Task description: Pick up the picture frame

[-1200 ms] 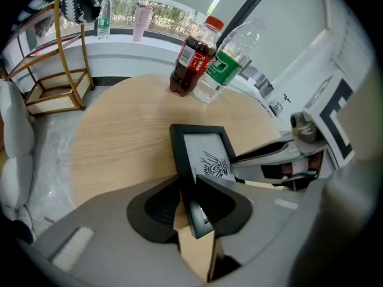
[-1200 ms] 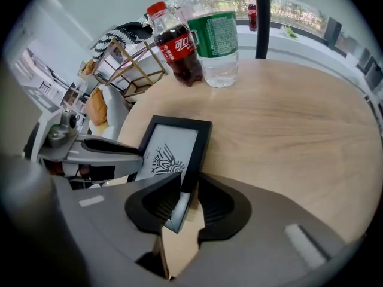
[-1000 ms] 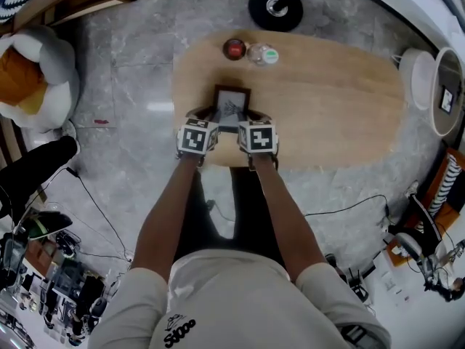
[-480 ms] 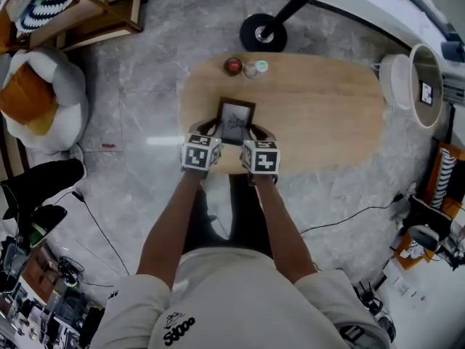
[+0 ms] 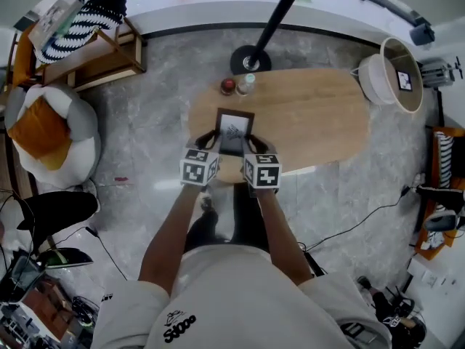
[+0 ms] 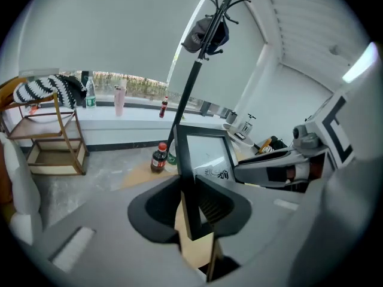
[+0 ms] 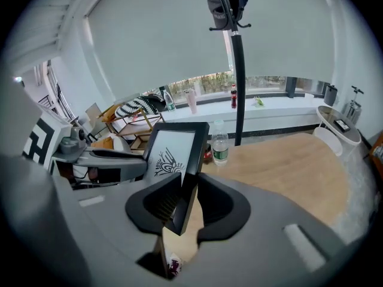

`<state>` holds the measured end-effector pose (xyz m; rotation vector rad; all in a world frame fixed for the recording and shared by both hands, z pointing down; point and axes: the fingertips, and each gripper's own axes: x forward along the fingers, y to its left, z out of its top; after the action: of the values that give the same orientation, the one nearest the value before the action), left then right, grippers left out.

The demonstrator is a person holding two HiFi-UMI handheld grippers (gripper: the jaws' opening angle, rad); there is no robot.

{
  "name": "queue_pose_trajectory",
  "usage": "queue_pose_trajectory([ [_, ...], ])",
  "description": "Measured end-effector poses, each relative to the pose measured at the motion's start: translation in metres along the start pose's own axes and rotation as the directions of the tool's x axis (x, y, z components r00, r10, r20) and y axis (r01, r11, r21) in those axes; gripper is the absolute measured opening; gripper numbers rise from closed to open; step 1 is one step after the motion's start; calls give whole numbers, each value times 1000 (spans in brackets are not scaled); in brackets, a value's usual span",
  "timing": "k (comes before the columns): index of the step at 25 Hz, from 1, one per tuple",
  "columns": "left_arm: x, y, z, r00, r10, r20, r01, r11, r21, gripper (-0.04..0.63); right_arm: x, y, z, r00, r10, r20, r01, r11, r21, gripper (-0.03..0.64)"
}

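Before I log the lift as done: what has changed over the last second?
The picture frame has risen clear of the table, carried up by the left tongs and the right tongs, each clamped on one side edge. Nothing was let go. Both grips stayed as they were, and the two bottles stayed at the table's far edge.

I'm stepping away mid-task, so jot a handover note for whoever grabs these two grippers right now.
Left gripper: shut on the picture frame, at its left edge.
Right gripper: shut on its right edge.
Frame: held clear above the oval wooden table; a soda bottle and a water bottle stand at the table's far edge.
Done: frame gripped and lifted.
Left: hold both grips steady.
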<state>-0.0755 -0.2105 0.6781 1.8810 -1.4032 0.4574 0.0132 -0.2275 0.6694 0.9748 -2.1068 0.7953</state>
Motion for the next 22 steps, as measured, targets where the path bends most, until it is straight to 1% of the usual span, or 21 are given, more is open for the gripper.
queue_pose_trajectory([
  [6,-48,-27,31,995,-20,102,12,997,75,84,-57,19,22,995,5,103,-3,1000,-14,89],
  [13,-106,-61,68,979,-40,201,5,985,175,83,-128,43,48,973,-13,231,27,998,-58,86],
  [17,-139,-82,85,963,-52,266,-9,975,224,83,-165,53,57,952,-6,304,30,997,-73,86],
  [22,-184,-103,105,934,-72,350,-25,964,265,83,-213,74,72,922,16,387,31,993,-116,86],
])
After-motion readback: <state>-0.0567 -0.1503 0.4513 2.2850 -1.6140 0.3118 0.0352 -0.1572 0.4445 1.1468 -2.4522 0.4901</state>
